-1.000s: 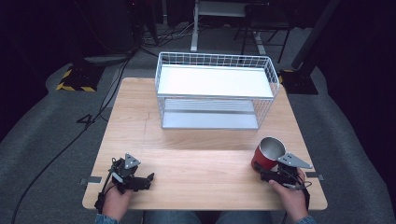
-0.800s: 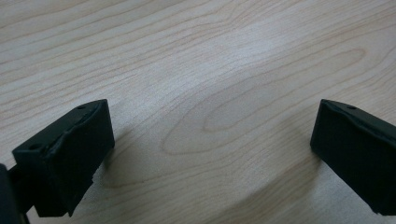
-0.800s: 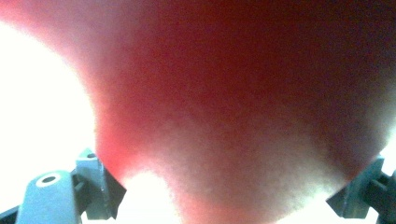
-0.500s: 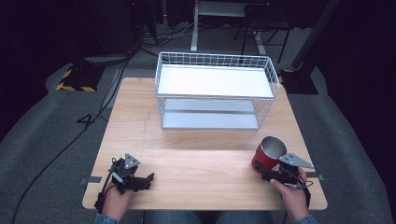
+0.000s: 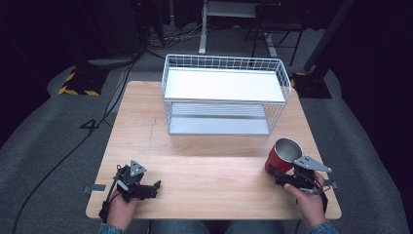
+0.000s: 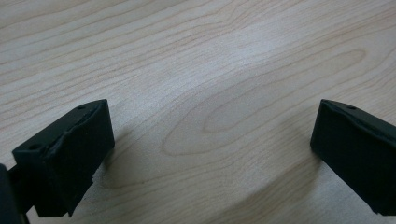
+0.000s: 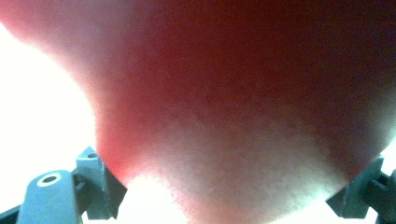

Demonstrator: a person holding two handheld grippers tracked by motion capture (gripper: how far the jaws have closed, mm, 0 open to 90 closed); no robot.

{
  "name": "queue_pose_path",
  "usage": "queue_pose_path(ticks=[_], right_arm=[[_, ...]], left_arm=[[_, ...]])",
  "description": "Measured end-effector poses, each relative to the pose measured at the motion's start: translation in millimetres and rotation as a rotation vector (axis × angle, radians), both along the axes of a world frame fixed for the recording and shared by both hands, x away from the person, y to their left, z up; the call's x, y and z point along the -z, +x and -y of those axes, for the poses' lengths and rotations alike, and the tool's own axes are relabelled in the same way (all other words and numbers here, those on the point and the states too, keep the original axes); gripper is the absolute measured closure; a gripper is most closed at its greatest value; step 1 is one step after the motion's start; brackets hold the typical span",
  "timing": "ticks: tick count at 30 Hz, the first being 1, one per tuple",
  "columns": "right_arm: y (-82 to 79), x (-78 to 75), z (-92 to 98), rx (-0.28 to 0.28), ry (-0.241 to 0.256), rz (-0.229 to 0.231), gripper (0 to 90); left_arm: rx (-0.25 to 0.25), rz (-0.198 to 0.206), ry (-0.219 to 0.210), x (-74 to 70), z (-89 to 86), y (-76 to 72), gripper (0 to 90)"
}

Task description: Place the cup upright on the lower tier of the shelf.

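Note:
A red metal cup (image 5: pixel 281 157) with a shiny inside is at the table's front right, leaning slightly. My right gripper (image 5: pixel 273 176) is shut on its lower body, held by a hand at the table edge. In the right gripper view the cup's red wall (image 7: pixel 233 93) spans the gap between the two jaws of the gripper (image 7: pixel 229 196), which press its sides. My left gripper (image 5: pixel 155 189) rests on the wood at the front left, open. Its jaws stand wide apart over bare wood in the left gripper view (image 6: pixel 212 154), with nothing between them.
A white wire basket (image 5: pixel 224 63) with a white shelf panel stands at the back middle of the wooden table (image 5: pixel 209 165). Bare wood stretches between the two grippers and in front of the basket. Dark floor, cables and chair legs surround the table.

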State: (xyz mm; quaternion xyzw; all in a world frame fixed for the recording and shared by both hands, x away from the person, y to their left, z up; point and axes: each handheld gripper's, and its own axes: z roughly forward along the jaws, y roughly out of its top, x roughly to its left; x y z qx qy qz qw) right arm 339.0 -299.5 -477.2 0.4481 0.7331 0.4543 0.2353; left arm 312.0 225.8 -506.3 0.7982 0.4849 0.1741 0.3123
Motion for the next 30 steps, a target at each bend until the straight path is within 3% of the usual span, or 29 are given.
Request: queue_pose_path(ticks=[12, 30], right_arm=[[17.6, -22.4, -14.7, -0.041, 0.000, 0.006, 17.1], [53.5, -33.9, -49.9, -0.102, -0.019, 0.006, 17.1]], left_arm=[[0.000, 0.002, -0.002, 0.2, 0.2, 0.8, 0.1], [-0.024, 0.002, 0.004, -0.1, 2.0, 1.2, 0.2]])
